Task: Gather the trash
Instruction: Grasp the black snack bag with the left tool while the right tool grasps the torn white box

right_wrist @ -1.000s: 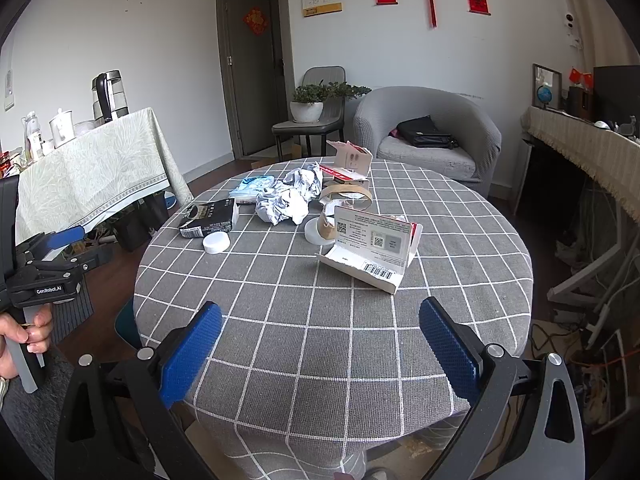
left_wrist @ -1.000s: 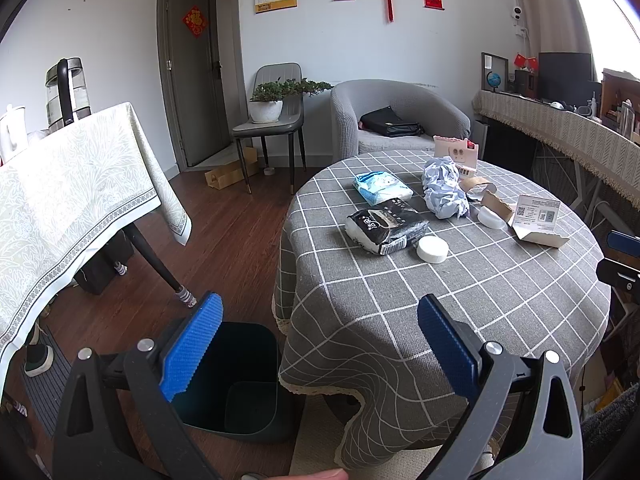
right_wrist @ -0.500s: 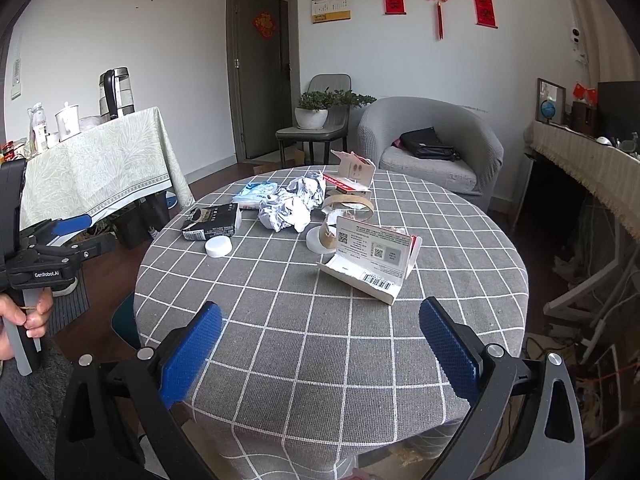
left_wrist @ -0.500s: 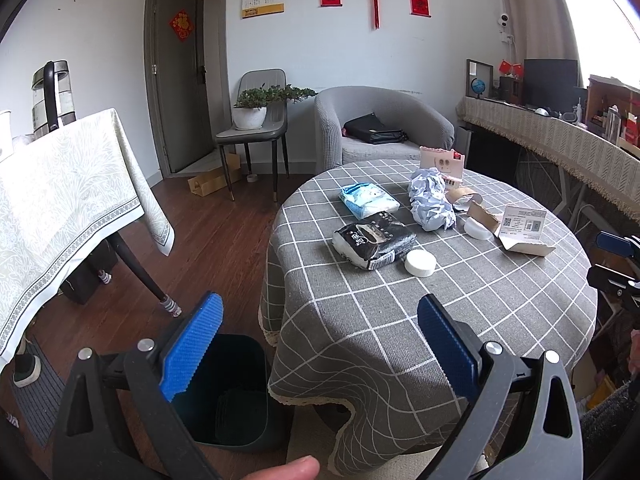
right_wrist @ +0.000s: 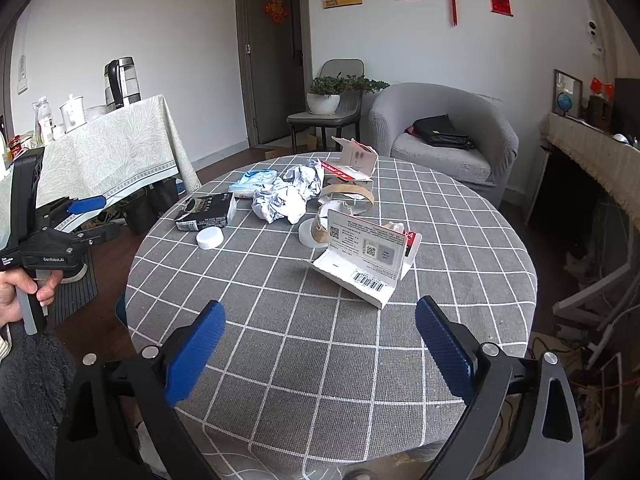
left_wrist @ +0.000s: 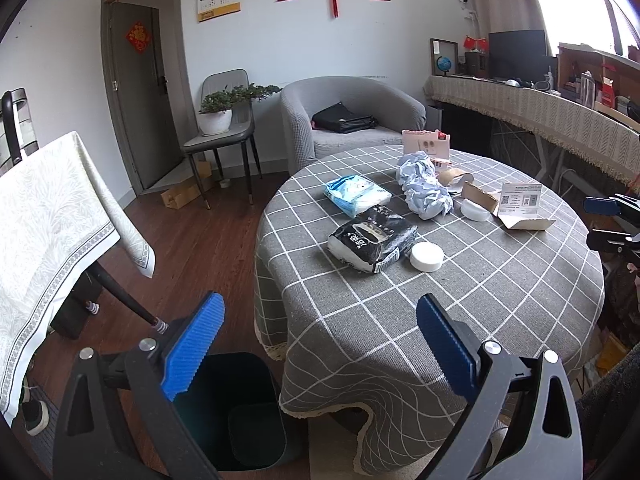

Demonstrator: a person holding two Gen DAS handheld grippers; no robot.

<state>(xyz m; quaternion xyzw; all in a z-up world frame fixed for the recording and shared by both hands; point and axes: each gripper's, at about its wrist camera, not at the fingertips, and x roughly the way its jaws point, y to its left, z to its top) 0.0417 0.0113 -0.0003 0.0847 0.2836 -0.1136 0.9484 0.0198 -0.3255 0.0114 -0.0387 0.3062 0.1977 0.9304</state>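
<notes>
Trash lies on a round table with a grey checked cloth (left_wrist: 500, 304): a black packet (left_wrist: 370, 237), a white round lid (left_wrist: 427, 256), a blue-white packet (left_wrist: 356, 193), crumpled paper (left_wrist: 425, 190), an opened white box (right_wrist: 366, 258) and cardboard strips (right_wrist: 348, 196). A dark bin (left_wrist: 236, 412) stands on the floor left of the table. My left gripper (left_wrist: 320, 346) is open and empty, held over the table's near edge and the bin. My right gripper (right_wrist: 320, 346) is open and empty over the table's near side, short of the white box.
A second table with a pale cloth (left_wrist: 48, 216) stands to the left. A chair with a plant (left_wrist: 224, 120) and a grey armchair (left_wrist: 348, 116) stand behind. A long counter (left_wrist: 540, 108) runs along the right. The floor is dark wood.
Both grippers have drawn back and risen a little, so the table looks slightly farther. Both stay open and empty.
</notes>
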